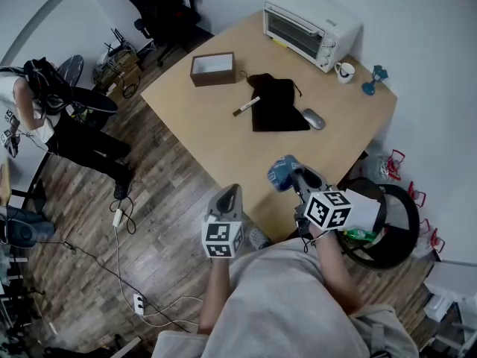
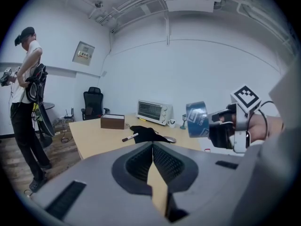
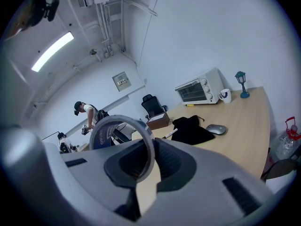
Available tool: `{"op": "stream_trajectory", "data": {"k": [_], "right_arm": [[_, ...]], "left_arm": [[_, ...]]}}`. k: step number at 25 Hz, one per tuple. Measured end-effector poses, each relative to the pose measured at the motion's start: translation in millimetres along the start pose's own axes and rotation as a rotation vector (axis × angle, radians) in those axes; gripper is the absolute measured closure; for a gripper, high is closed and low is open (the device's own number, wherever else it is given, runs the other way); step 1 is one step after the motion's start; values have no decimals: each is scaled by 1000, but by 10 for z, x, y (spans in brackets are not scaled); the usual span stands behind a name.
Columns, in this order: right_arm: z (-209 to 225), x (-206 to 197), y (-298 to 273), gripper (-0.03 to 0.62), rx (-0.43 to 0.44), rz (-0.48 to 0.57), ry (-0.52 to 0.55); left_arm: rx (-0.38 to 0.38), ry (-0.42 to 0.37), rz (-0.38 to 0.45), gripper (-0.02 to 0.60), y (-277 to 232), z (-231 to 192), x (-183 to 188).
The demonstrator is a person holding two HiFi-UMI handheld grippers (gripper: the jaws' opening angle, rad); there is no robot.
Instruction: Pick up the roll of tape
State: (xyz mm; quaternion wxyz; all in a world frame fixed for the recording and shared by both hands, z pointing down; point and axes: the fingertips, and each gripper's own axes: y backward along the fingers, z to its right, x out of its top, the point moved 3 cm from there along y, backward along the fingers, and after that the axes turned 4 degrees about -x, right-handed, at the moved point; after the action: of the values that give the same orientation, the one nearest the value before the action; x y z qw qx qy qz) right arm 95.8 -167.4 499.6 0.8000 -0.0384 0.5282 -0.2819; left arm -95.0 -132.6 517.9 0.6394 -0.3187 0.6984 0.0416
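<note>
The roll of tape (image 1: pixel 279 174) is blue with a pale rim. It hangs in the air over the near edge of the wooden table (image 1: pixel 223 151), and my right gripper (image 1: pixel 288 173) is shut on its wall. In the right gripper view the ring of tape (image 3: pixel 99 134) stands upright, pinched between the two jaws of that gripper (image 3: pixel 149 150). My left gripper (image 1: pixel 232 191) floats just left of it, off the table's edge, jaws together with nothing in them. In the left gripper view the shut left gripper (image 2: pixel 153 149) points at the table, with the tape (image 2: pixel 197 119) at upper right.
On the table lie a black pouch (image 1: pixel 276 104), a marker (image 1: pixel 247 107), a mouse (image 1: pixel 314 118), a brown box (image 1: pixel 213 68), a white toaster oven (image 1: pixel 309 27) and a mug (image 1: pixel 344 71). A person (image 1: pixel 45 110) stands at far left. A black bin (image 1: pixel 387 226) sits at right.
</note>
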Motion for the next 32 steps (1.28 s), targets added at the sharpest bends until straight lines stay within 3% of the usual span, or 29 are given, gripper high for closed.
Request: {"op": "stream_trajectory", "data": {"k": [18, 24, 32], "right_arm": [[38, -5, 36, 548, -9, 29, 33], [61, 62, 88, 549, -24, 88, 5], [82, 9, 70, 548, -31, 73, 3]], "left_arm": [[-12, 14, 29, 575, 42, -42, 38], [-15, 23, 42, 575, 78, -52, 52], [-35, 29, 32, 575, 64, -11, 43]]}}
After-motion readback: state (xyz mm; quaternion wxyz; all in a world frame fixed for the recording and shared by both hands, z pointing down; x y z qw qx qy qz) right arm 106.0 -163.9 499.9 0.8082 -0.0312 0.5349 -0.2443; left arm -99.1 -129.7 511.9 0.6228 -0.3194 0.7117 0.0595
